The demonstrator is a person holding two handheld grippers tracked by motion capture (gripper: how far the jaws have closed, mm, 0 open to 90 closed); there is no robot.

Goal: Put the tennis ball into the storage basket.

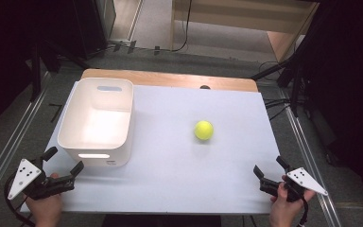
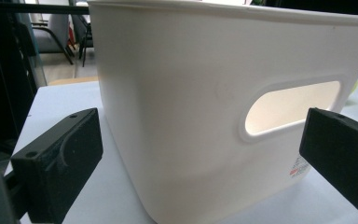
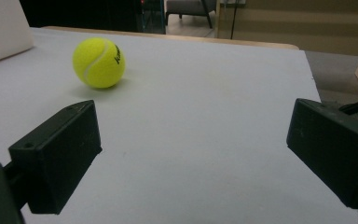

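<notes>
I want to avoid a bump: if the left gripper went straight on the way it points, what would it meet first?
Most likely the white bin: its near wall with the handle slot stands close ahead of the open left gripper. Exact gap is unclear.

Count on table point(image 1: 170, 184): 1 white bin point(image 1: 96, 122), toward left edge; 1 yellow tennis ball point(image 1: 203, 130), right of centre. Total 2 items.
</notes>
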